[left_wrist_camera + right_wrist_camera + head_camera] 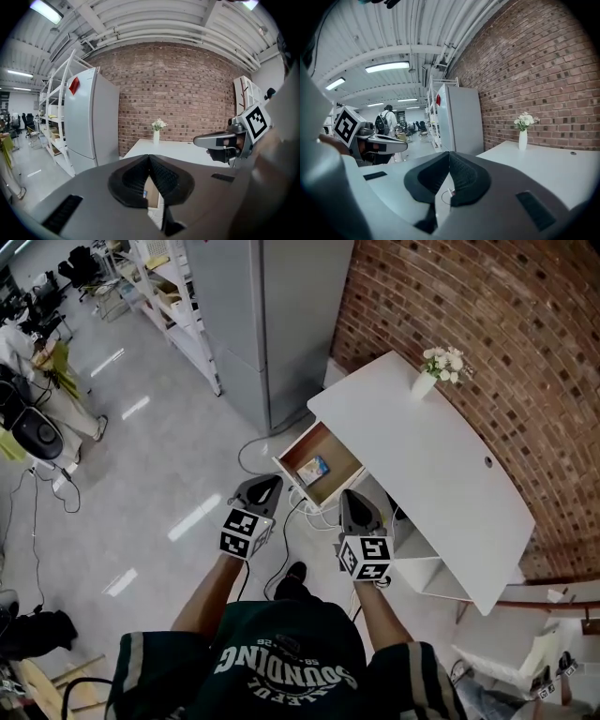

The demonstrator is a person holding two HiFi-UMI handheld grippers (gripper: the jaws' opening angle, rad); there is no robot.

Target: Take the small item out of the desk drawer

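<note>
**Small item (313,468) in open drawer, both grippers empty**

Left gripper (270,484), below-left of the drawer (343,459): jaws clenched on nothing. The drawer is a brown box at frame centre, holding only a flat blue-white packet. Right gripper (355,496), below-right: also clenched, empty. Smooth white desk (450,474) to the right.

Dark green lettered shirt (281,643), grey tongs (270,484) (354,497)
</note>
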